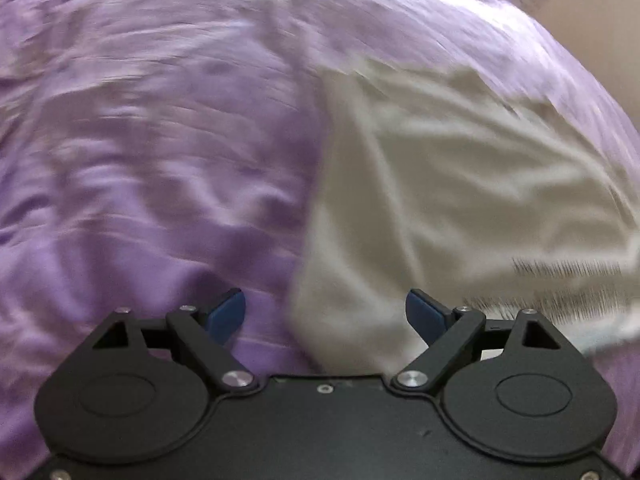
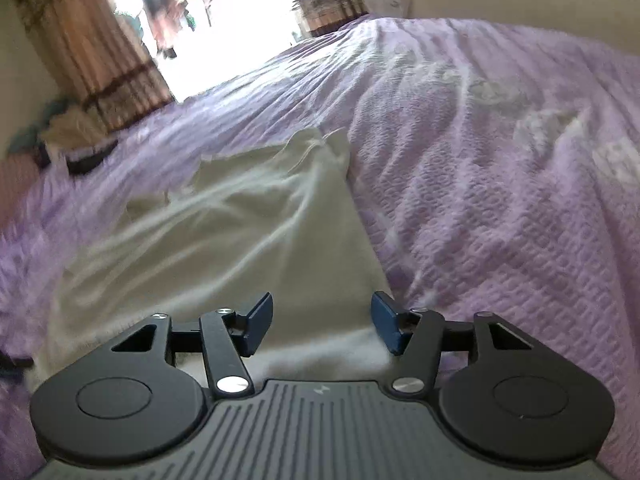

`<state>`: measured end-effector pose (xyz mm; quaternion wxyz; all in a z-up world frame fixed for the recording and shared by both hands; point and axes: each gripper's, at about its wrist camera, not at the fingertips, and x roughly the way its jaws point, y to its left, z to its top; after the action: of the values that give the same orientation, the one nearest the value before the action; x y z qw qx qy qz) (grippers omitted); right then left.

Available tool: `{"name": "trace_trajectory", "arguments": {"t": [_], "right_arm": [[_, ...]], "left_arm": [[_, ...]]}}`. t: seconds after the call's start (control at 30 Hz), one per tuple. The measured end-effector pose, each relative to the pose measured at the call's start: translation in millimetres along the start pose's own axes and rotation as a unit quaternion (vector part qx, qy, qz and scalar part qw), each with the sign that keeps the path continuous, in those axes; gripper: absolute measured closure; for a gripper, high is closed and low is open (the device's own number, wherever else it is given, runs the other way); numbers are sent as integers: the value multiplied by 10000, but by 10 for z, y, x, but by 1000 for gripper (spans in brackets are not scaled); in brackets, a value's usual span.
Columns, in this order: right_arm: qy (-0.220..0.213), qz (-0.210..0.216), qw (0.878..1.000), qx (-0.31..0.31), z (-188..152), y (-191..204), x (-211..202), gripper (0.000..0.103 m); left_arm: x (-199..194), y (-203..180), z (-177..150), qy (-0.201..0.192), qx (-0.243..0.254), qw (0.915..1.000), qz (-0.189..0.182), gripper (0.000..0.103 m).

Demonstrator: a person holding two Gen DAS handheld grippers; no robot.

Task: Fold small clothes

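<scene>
The left wrist view is smeared by motion: the weave of the purple bedspread cannot be read, and the cream garment runs off the right edge, its dark marking near the lower right only streaks. In the right wrist view, the heap by the curtain is too blurred to name, and the window is washed out.
</scene>
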<state>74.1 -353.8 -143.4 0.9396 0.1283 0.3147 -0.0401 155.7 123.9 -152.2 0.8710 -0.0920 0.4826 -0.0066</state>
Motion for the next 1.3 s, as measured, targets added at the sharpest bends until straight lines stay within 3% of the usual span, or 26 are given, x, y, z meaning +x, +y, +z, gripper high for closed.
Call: {"name": "trace_trajectory", "arguments": {"t": [0.1,0.23,0.5,0.57,0.63,0.67,0.7,0.83,0.87,0.93,0.97,1.0,1.03,1.07,1.1,1.13,1.23,1.3], "right_arm": [[1,-328,9969,-713,-59,247,-48,29],[-79,-750,9862,-1473,-163,481,-22,26],[-98,-697,9889,-1312,-161,450,-44,25],[-100,-720,9884,-1334,-166,464,-37,25],[-98,-716,9885,-1330,-166,465,-37,25],[-96,-705,9887,-1316,-165,463,-38,25],[-97,-704,9888,-1310,-169,469,-36,25],[-98,-686,9891,-1297,-165,476,-47,27],[-110,-680,9893,-1285,-150,480,-74,31],[-153,-581,9917,-1134,-65,462,-187,54],[-169,-529,9930,-1041,-7,440,-255,54],[-205,-518,9939,-954,53,410,-335,54],[-227,-546,9944,-878,108,376,-414,47],[-215,-594,9948,-804,142,333,-467,39],[-140,-657,9953,-694,170,265,-505,22],[-96,-721,9955,-603,164,212,-518,18],[244,-867,9954,-316,96,19,-405,21],[420,-699,9965,-181,33,-34,-288,34]], "left_arm": [[95,-272,-119,-58,584,9976,374,18],[77,-379,-148,-150,679,9956,636,18],[-21,-409,-136,-355,498,9949,796,23],[-61,-406,-132,-402,447,9958,691,45],[-35,-393,-130,-430,342,9970,550,54],[-18,-381,-138,-475,308,9973,472,73],[19,-344,-155,-503,168,9983,236,80],[19,-331,-156,-558,-82,9983,129,92],[-26,-344,-140,-602,-63,9980,166,93],[-170,-352,-95,-735,-116,9972,123,94],[-244,-351,-72,-813,-135,9966,84,95],[-317,-358,-46,-855,-136,9962,26,95],[-377,-381,-28,-883,-105,9960,15,95],[-409,-406,-24,-890,-78,9960,42,95],[-420,-445,-29,-864,4,9962,90,95],[-405,-472,-44,-857,50,9962,166,95],[-267,-462,-107,-682,-24,9973,264,95],[-203,-401,-130,-588,-210,9979,200,94]]}}
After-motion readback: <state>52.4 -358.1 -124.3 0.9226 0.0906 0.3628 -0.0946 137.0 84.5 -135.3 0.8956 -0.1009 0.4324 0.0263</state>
